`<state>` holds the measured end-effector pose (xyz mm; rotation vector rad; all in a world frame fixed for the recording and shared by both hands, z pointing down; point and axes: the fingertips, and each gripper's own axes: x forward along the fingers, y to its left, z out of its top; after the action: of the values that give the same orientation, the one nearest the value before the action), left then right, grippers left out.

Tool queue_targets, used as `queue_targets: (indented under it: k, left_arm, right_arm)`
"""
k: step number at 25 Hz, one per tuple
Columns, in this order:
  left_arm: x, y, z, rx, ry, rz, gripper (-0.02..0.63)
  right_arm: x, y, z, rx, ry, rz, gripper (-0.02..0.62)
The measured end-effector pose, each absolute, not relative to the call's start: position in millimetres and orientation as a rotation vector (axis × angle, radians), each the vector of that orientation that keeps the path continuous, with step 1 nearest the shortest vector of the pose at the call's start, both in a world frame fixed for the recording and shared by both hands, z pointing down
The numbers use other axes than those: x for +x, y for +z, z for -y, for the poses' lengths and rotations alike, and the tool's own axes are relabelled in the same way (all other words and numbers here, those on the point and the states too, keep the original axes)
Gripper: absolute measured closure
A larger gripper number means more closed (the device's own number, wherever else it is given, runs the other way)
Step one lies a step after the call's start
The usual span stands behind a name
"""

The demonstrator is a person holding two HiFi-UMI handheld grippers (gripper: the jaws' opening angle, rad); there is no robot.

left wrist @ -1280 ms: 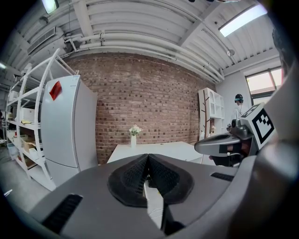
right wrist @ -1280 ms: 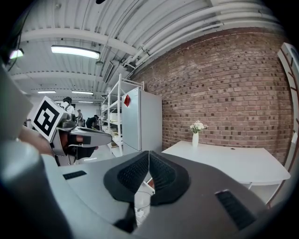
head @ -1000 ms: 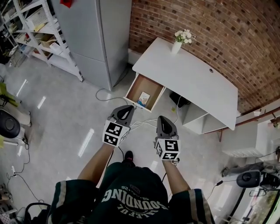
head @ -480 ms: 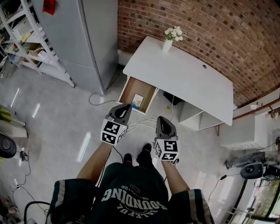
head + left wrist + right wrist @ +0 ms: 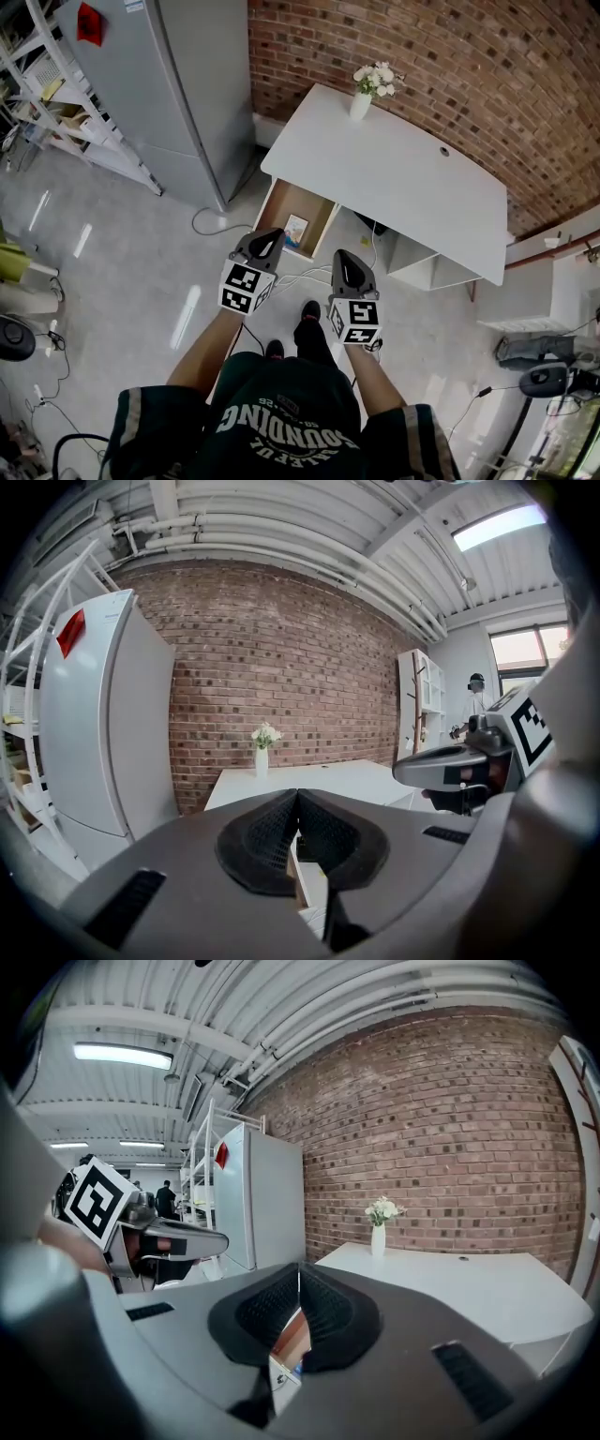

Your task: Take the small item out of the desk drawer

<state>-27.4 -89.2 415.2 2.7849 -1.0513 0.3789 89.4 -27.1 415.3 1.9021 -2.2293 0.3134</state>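
Fingers of the left gripper are pressed together on nothing, and so are those of the right gripper. Both grippers hang in the air short of the open drawer, touching nothing. The item lies inside near the drawer's front, untouched. The drawer juts from the white bench. As I judge it, the opening is done; the reach, grasp and lift-out are all left
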Motion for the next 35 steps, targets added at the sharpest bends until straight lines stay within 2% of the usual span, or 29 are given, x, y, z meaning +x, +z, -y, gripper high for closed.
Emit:
queue_targets:
  k: [24,35]
  left_arm:
    - [25,442,201,2.623,0.460,1.297,0.588]
    - [18,464,222,2.571,0.489,1.316,0.588]
  right_arm:
    - [150,433,172,1.635,0.342,2.426,0.571]
    - [140,454,196,1.552,0.377,2.436,0.571]
